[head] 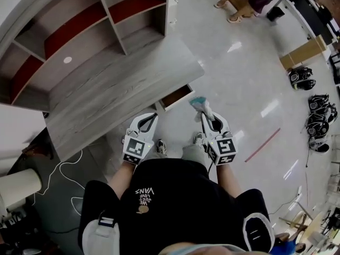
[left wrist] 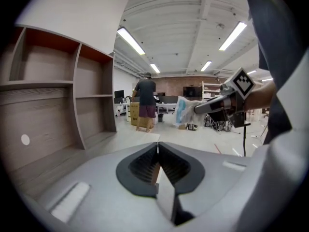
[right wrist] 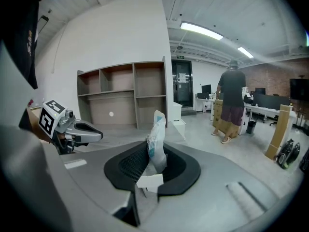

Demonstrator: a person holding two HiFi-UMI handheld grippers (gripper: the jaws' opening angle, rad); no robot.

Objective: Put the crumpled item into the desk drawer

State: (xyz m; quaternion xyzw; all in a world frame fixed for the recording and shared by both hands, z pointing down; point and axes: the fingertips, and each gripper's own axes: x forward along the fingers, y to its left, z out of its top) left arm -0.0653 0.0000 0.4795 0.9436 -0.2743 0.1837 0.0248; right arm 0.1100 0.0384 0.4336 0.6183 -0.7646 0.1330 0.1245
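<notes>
The crumpled item [head: 201,104], a white and teal wrapper, sticks out past the tips of my right gripper [head: 205,116], which is shut on it. In the right gripper view the wrapper [right wrist: 156,135] stands upright between the pads of that gripper [right wrist: 155,151]. The grey wooden desk [head: 122,89] lies ahead to the left, and its drawer [head: 178,96] stands pulled out at the desk's near right end, just beyond both grippers. My left gripper [head: 151,117] is shut and empty, beside the desk's front edge; its own view shows the left gripper [left wrist: 158,146] with its jaws together and, off to the right, the wrapper [left wrist: 184,109].
A shelf unit with red backs [head: 79,20] stands on the desk. A person [right wrist: 232,100] stands by cardboard boxes [head: 304,52] across the room. Black gear [head: 319,118] lies on the floor at right, beside a red floor line [head: 262,145]. A white cable [head: 66,169] trails at left.
</notes>
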